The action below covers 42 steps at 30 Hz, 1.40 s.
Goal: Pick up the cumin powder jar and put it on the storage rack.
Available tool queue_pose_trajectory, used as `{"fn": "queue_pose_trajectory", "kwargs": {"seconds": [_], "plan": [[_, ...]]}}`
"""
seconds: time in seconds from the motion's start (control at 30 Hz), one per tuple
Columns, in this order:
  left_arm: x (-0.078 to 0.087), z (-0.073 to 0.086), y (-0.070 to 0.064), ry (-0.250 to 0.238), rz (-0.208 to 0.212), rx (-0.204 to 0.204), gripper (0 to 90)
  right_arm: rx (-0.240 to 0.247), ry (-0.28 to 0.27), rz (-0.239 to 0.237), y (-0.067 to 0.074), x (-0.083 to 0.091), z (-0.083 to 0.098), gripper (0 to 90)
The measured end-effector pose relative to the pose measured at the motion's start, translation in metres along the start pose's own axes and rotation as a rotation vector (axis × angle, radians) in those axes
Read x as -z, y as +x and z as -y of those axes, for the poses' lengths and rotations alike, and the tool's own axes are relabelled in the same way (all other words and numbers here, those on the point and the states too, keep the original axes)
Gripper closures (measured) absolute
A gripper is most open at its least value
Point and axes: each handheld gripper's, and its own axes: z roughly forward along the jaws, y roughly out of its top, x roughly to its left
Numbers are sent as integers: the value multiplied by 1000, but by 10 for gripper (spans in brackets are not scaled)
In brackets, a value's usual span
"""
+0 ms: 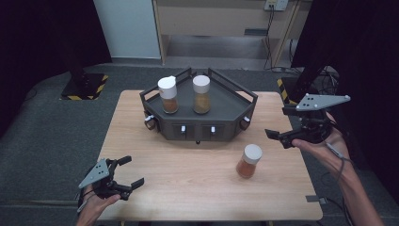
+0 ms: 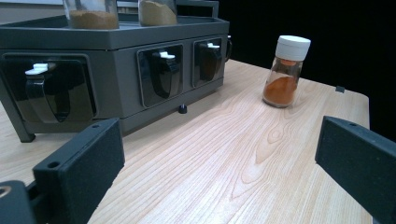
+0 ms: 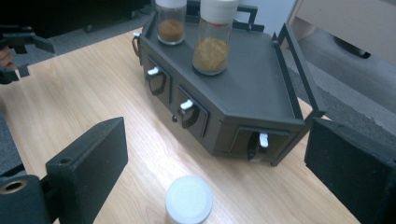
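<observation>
A dark grey rack (image 1: 221, 101) with a railed top and small front compartments stands at the back middle of the wooden table. Two white-capped spice jars (image 1: 168, 95) (image 1: 201, 94) stand upright on it. A third jar (image 1: 248, 161) of orange powder stands alone on the table, right of centre. My left gripper (image 1: 133, 171) rests open near the front left corner; in the left gripper view the lone jar (image 2: 285, 72) is far ahead, beside the rack (image 2: 116, 60). My right gripper (image 1: 276, 121) hovers open off the rack's right end. In the right gripper view, the jar's cap (image 3: 189, 200) sits below and between the jaws.
The table (image 1: 188, 188) is light wood, with grey floor around it. A black-and-yellow striped base (image 1: 84, 87) stands at the back left, a pale cabinet (image 1: 221, 19) behind. The left gripper (image 3: 18, 46) appears at the far table edge in the right gripper view.
</observation>
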Motion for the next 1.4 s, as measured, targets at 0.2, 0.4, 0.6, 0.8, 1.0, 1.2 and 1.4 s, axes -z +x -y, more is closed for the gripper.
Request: {"fn": "queue_pose_trajectory", "kwargs": {"seconds": [0.2, 0.4, 0.6, 0.8, 1.0, 1.2, 1.4], "plan": [[0, 0, 0, 4, 1, -2, 0, -17, 13, 24, 6, 3, 16, 71], [0, -1, -1, 5, -1, -2, 0, -33, 4, 35, 9, 5, 34, 69], [0, -1, -1, 6, -1, -2, 0, -57, -20, 52, 15, 8, 58, 66], [0, -1, -1, 6, -2, -2, 0, -79, -53, 62, 17, 10, 82, 58], [0, -1, -1, 6, -3, -2, 0, -100, -75, 74, 21, 8, 105, 53], [0, -1, -1, 6, -2, -3, 0, -108, -92, 93, 27, 8, 123, 53], [0, -1, -1, 7, -1, -5, 0, -135, -103, 97, 30, 8, 141, 54]]}}
